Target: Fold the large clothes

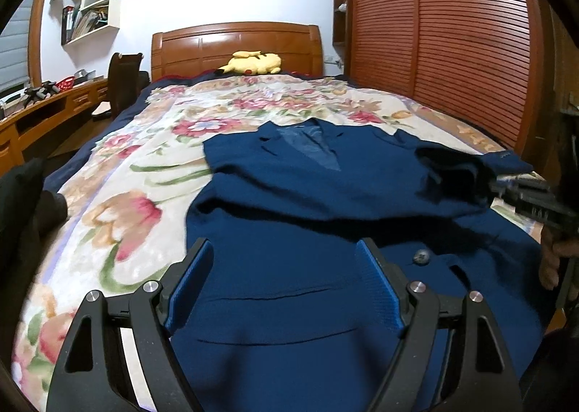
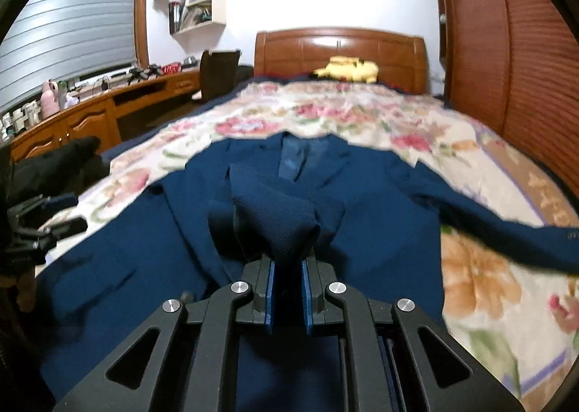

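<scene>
Bare bedspread (image 1: 119, 173) left of jacket (image 1: 307, 195)

Left hand-held gripper (image 1: 284, 281) angled down, jaws wide apart, nothing between them. Right hand-held gripper (image 2: 288, 269) jaws clamped on a cloth fold (image 2: 278, 220).

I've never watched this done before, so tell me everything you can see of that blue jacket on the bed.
The blue jacket is a dark blue suit jacket of woven-looking cloth, lying front up on the floral blanket. Its lapels and lighter blue lining show at the collar, with a grey button and pocket slits lower down. The right hand-held gripper is shut on a bunched fold of its cloth; one sleeve trails out to the right in that view.
</scene>
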A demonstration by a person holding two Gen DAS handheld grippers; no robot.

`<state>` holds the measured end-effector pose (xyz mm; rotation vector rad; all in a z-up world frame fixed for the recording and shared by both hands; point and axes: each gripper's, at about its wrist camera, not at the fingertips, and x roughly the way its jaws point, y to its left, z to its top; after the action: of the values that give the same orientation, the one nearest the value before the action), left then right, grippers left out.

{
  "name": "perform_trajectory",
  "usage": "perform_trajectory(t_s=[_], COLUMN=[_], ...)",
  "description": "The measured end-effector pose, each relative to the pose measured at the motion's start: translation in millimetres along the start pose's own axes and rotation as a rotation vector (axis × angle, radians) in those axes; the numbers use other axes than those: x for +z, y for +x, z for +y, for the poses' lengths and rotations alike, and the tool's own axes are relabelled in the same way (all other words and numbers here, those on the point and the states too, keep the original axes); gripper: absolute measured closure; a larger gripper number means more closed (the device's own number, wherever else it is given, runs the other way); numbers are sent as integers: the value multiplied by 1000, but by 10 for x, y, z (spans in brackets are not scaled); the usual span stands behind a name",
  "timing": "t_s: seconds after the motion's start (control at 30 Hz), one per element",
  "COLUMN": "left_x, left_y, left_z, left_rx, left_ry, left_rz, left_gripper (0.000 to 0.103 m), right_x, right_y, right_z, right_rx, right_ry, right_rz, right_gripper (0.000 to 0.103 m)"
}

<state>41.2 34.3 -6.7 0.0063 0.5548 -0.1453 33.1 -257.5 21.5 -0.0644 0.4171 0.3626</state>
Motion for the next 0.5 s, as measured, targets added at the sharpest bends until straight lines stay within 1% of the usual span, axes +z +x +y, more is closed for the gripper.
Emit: perform_trajectory(t_s=[0.1,0.17,0.2,0.23,0.27,0.3,0.33,0.37,0.43,0.5], left_x=[1,15,23,30,38,40,44,45,48,40], left_y=[14,24,28,27,28,28,25,21,29,15], left_z=[-57,-83,-100,-107,-113,-119,-124,-132,-160,-168], left_rx=[-6,-5,-9,-12,-16,-19,-22,-24,-28,-28], left_ry=[9,20,23,22,19,16,13,11,11,20], left_rz=[-2,-4,-5,-6,-7,-8,-8,-10,-8,-7], left_gripper=[22,22,22,22,22,22,22,22,22,22], right_x=[-121,-182,-200,-223,-252,-247,-223,-211,-174,-94], right_y=[-55,-116,-147,-174,-200,-224,-233,-240,-272,-255], right_z=[11,24,25,30,36,16,-13,1,18,10], right_rx=[75,68,66,66,59,49,37,24,28,66], right_ry=[34,37,38,45,52,57,58,55,53,67], right_rz=[35,37,33,32,32,34,35,35,47,66], right_gripper=[88,83,82,78,71,66,57,51,49,48])
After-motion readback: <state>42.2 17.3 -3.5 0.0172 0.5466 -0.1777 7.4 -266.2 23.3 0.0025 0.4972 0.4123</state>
